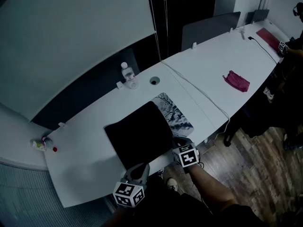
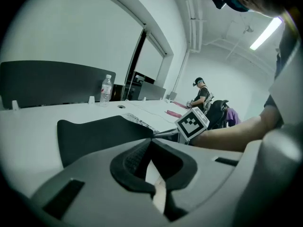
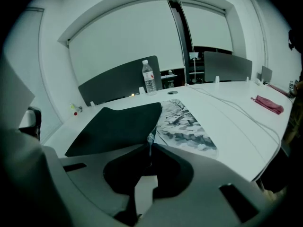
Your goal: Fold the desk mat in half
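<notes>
The left tongs (image 1: 140,168) are clenched on the near edge of the black-backed, snow-printed rubber desk mat (image 1: 139,136), and the right tongs (image 1: 176,142) pinch its other near corner. I'd keep both level so the lifted flap lands square on the far edge ahead of them. Beyond them, the long white table (image 1: 90,169) carries a clear plastic water bottle (image 1: 128,74).

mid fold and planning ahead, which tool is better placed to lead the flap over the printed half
Right, probably. The right tool pinches the desk mat corner right beside the exposed print, while the left tool grips the corner farther from it, near the table front edge.
</notes>
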Demonstrator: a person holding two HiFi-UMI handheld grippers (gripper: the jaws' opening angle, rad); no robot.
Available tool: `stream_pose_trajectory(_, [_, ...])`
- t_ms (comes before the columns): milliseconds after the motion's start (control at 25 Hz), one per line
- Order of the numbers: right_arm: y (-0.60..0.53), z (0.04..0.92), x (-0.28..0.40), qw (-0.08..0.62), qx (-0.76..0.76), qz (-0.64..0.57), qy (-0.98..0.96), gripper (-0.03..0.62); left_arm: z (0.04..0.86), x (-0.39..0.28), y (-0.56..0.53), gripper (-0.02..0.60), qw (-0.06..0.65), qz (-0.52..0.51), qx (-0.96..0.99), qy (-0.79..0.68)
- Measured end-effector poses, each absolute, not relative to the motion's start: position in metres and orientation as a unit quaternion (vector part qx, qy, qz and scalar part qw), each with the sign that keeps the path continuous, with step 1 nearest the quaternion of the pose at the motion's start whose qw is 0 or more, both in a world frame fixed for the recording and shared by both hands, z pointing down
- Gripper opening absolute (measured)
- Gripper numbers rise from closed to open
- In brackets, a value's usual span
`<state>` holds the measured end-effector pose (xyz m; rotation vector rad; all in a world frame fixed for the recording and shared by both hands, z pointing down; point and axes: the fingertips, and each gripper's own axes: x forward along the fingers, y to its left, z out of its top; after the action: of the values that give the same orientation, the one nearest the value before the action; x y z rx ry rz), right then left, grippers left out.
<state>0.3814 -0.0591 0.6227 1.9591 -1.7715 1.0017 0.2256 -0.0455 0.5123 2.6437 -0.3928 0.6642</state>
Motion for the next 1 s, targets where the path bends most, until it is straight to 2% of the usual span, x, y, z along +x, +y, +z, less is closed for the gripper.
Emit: stream_pose_trajectory(1000, [-0.046, 0.641, 0.469, 0.151, 0.754, 0.389, -0.507, 0.040, 0.540, 0.290, -0.083, 0.006, 0.204, 0.263, 0.943, -0.023])
